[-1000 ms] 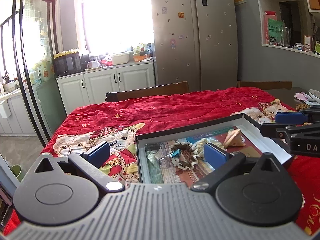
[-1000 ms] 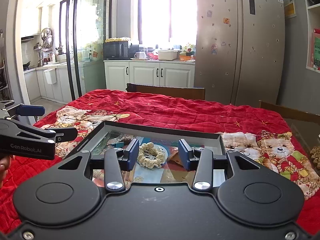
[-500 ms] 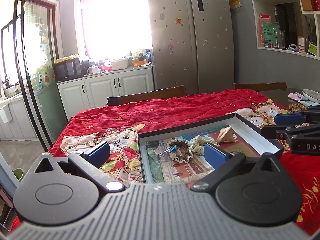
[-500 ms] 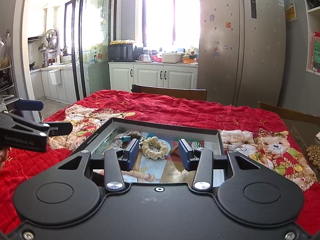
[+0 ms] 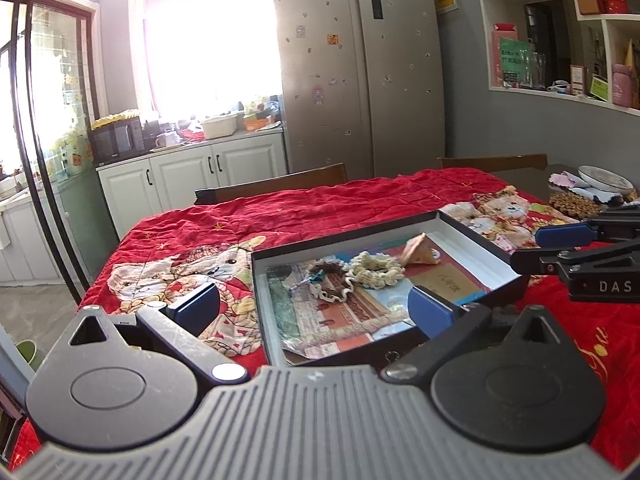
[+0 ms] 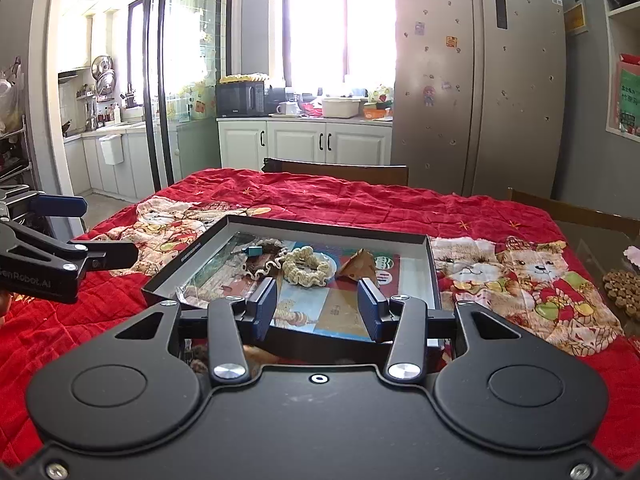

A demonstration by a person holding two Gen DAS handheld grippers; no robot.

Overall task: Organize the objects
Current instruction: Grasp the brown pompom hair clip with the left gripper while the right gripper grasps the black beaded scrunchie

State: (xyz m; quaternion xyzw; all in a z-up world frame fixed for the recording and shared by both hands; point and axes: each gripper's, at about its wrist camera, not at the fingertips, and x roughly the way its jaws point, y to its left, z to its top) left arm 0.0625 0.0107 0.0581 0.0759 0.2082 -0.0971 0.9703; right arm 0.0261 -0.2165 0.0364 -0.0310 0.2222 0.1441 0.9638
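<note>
**Box tray loaded, both grippers hanging back: the soft stuff is my worry**

Box tray [image 6: 430, 268] sits on the red quilt [image 6: 360, 204] that covers the table, and everything I can see to sort already lies inside it: a cream scrunchie [image 6: 306, 268], a brown lace-edged one [image 6: 262, 262] touching its left side, a small teal item [image 6: 253, 251] beside that, and a tan wedge-shaped pouch [image 6: 358, 266] off to the right. They rest on loose printed sheets that line the tray floor.

My right gripper [image 6: 318, 308] hangs above the near rim with its jaws spread and nothing between them. My left gripper [image 5: 314, 306] is spread wider, straddling the tray's near left corner, also holding nothing.

Risks as I judge them:

- The two scrunchies touch. A pinch on the cream one could drag the brown one, or the teal item, along.
- The glossy sheets look loose. A low finger could snag one and shift everything on it.
- The tray stands on soft quilt, so a nudge on its wall may slide or tip it.
- My grippers sit near each other on the right of the left view. Reaching for the same spot could knock them together.
</note>
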